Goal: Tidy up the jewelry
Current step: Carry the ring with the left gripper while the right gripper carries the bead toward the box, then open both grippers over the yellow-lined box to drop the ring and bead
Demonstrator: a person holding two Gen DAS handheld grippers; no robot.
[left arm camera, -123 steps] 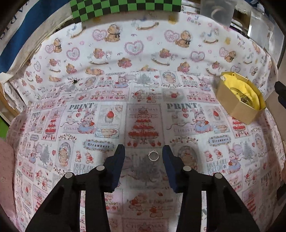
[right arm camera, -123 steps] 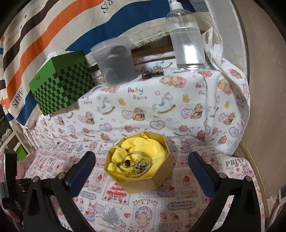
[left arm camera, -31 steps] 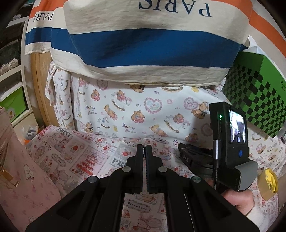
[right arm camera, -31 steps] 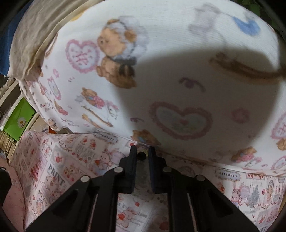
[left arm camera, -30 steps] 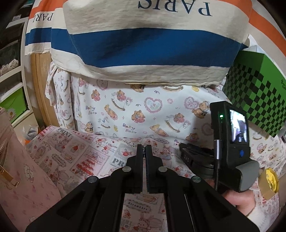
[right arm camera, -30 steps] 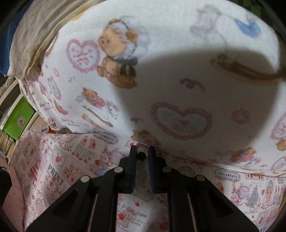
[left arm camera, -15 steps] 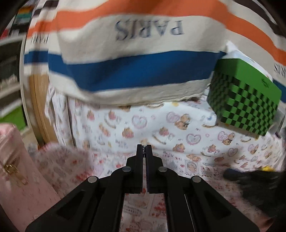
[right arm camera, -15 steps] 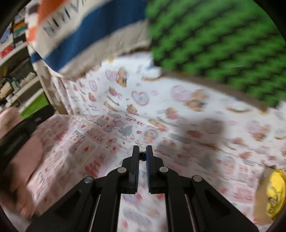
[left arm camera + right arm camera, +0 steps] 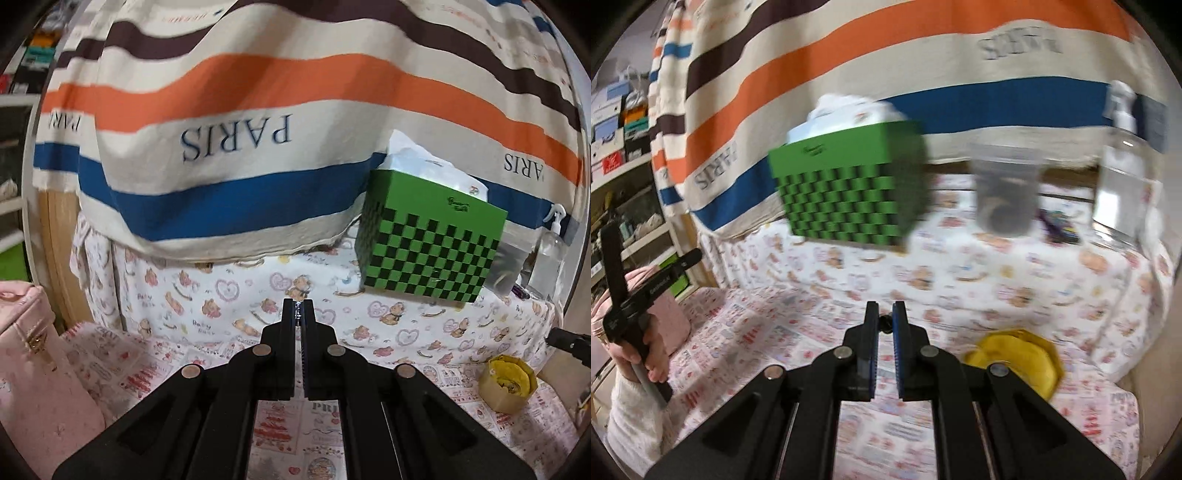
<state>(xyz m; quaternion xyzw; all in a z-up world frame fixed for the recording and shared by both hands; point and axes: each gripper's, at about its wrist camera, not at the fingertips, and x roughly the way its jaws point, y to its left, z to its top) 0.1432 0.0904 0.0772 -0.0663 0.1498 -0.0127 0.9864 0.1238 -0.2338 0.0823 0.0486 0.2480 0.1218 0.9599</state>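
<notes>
**Both grippers pinched on small jewelry above the printed cloth**

Between the nearly closed fingers of the left gripper [image 9: 298, 306] sits a small silvery ring [image 9: 296, 309], pinched at the tips. Over on the other side, the right gripper [image 9: 885, 318] is clamped — with a narrow gap — on a small dark bead-like piece [image 9: 885, 320], too blurred to name. Below and right of it lies the yellow-lined hexagonal jewelry box [image 9: 1021, 360] on the patterned cloth [image 9: 1015, 295]; behind stands a green checkered box [image 9: 430, 251].
</notes>
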